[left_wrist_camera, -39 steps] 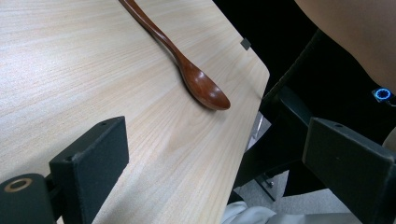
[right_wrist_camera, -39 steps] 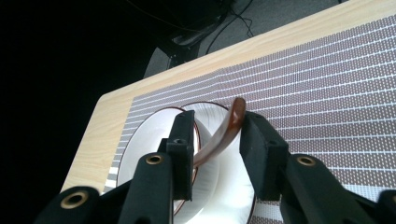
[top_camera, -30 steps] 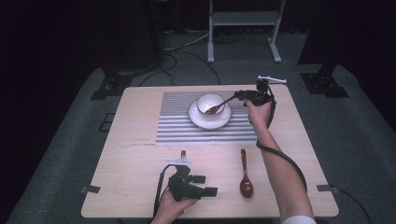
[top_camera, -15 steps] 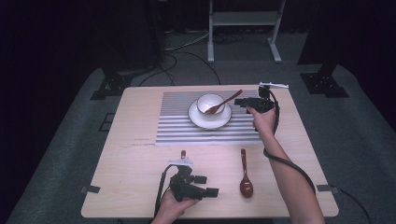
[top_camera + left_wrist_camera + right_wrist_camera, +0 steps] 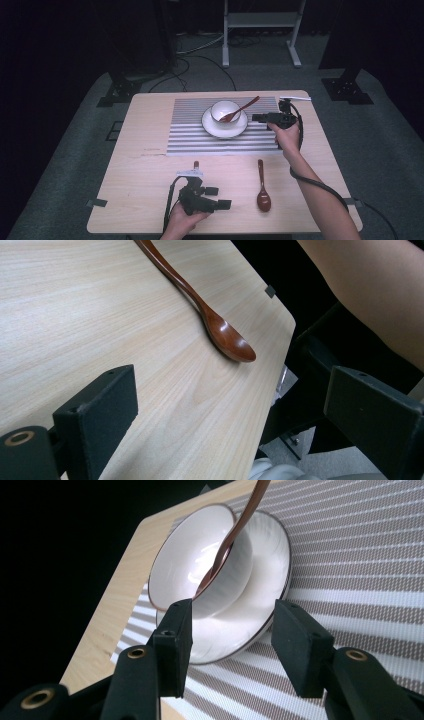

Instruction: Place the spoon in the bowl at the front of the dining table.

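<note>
A white bowl (image 5: 222,109) stands on a white plate (image 5: 224,129) on the striped placemat (image 5: 190,137). A brown wooden spoon (image 5: 243,107) rests in the bowl, its handle leaning out to the right. My right gripper (image 5: 259,118) hovers just right of the plate, pointing at it. In the right gripper view its jaws (image 5: 232,625) have just been opening and stand open with nothing between them, facing the bowl (image 5: 195,560) and spoon (image 5: 235,525). A second spoon (image 5: 262,187) lies near the front edge. My left gripper (image 5: 220,197) rests open to its left, aimed at that spoon (image 5: 210,320).
The pale wooden table (image 5: 145,165) stands on grey floor mats. The person's right forearm (image 5: 320,200) crosses the table's right front corner, with a cable trailing beside it. A metal stand (image 5: 260,30) and cables are on the floor behind the table.
My right gripper has let go of the spoon handle and drawn back to the right and slightly down, its jaws wider. The spoon stays in the bowl. The left gripper has not moved.
</note>
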Demonstrator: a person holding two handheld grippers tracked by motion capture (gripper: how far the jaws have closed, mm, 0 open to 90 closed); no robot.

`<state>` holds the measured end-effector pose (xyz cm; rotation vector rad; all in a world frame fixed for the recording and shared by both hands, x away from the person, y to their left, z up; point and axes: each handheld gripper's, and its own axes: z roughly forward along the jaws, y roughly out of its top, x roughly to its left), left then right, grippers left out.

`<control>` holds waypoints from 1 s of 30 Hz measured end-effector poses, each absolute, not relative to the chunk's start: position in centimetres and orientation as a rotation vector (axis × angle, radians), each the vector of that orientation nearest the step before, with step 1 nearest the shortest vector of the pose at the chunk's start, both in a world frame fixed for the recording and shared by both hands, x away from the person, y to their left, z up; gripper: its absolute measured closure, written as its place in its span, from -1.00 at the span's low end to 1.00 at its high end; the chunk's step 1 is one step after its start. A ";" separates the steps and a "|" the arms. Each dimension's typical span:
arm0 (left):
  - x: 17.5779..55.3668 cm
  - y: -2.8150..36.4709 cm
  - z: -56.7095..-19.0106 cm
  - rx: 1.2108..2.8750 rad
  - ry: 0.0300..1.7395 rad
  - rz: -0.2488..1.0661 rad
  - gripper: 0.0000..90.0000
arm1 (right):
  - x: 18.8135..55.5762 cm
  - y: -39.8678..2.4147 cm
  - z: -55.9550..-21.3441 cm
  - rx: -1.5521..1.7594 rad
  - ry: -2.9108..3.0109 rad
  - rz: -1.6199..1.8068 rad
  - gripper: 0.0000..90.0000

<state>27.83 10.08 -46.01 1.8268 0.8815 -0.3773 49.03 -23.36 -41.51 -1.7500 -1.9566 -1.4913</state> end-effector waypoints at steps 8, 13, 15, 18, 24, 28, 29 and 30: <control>27.8 10.4 -45.8 1.824 0.881 -0.365 -0.87 | 47.7 -23.2 -42.1 -1.691 -1.980 -1.460 0.07; 27.9 10.5 -45.7 1.830 0.879 -0.354 -0.87 | 47.1 -23.2 -42.3 -1.657 -1.988 -1.451 0.06; 27.9 10.5 -45.7 1.829 0.881 -0.353 -0.87 | 46.8 -23.1 -42.4 -1.641 -1.983 -1.452 0.05; 27.9 10.5 -45.7 1.829 0.883 -0.351 -0.87 | 46.2 -23.0 -42.6 -1.615 -1.999 -1.440 0.03; 27.9 10.5 -45.7 1.830 0.884 -0.345 -0.87 | 45.3 -22.9 -43.2 -1.576 -1.993 -1.424 0.01; 28.0 10.6 -45.6 1.831 0.885 -0.339 -0.87 | 44.6 -22.8 -43.6 -1.550 -2.012 -1.400 0.00; 28.0 10.6 -45.6 1.830 0.886 -0.339 -0.87 | 44.4 -22.8 -43.6 -1.548 -2.015 -1.396 0.00; 28.0 10.6 -45.7 1.831 0.887 -0.339 -0.87 | 44.2 -22.8 -43.7 -1.540 -2.020 -1.394 -0.01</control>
